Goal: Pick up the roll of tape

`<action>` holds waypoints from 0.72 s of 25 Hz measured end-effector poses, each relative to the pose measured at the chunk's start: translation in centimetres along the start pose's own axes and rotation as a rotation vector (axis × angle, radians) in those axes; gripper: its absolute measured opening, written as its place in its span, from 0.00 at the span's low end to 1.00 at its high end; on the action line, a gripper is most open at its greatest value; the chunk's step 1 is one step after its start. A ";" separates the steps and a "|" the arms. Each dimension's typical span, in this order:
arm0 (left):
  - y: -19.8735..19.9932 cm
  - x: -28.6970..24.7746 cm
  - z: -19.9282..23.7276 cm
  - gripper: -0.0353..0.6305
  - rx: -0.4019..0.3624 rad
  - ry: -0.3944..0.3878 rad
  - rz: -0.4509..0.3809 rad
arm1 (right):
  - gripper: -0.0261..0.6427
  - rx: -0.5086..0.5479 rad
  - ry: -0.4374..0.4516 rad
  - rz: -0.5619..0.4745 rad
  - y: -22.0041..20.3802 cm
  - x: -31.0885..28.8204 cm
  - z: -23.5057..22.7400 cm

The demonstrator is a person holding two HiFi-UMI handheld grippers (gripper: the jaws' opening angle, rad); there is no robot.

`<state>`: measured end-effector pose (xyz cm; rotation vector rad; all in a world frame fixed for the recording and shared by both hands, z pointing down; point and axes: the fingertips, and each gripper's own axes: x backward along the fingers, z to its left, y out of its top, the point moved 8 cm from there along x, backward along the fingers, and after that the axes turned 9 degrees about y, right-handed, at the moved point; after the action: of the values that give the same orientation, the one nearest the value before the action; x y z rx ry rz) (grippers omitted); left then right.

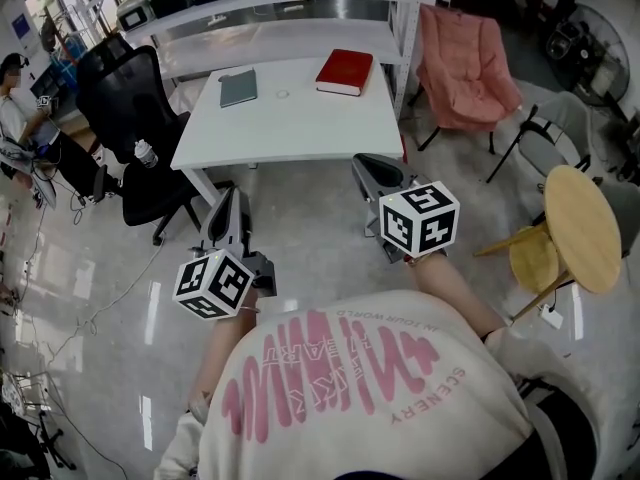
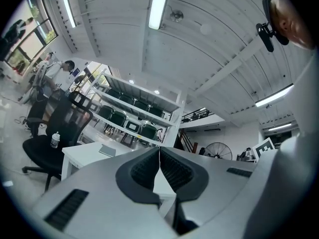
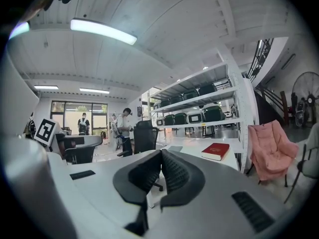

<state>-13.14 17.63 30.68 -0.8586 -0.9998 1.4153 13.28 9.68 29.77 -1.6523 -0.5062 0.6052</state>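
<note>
The left gripper point(image 2: 159, 152) is held with its jaws pressed together, nothing between them; the right gripper point(image 3: 160, 154) is likewise closed and empty. Both are held short of the table point(image 1: 300, 133), not touching it. The tape point(image 1: 282, 94), a small pale ring, is seen lying flat on the tabletop between a grey notebook point(image 1: 238, 87) and a red book point(image 1: 345, 72), well apart from both grippers

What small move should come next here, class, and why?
Probably bring the left gripper and right gripper forward to the white table: both are shut, empty and short of its near edge, and the faint ring, likely the tape, lies between the grey notebook and red book.
</note>
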 end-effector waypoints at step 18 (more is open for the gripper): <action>-2.7 1.3 3.7 0.09 0.047 0.051 0.063 | 0.06 -0.085 0.019 0.078 -3.9 -2.4 0.8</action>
<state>-15.72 18.59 34.59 -0.8938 -0.9050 1.4572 10.95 9.46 33.79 -1.7635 -0.4604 0.6325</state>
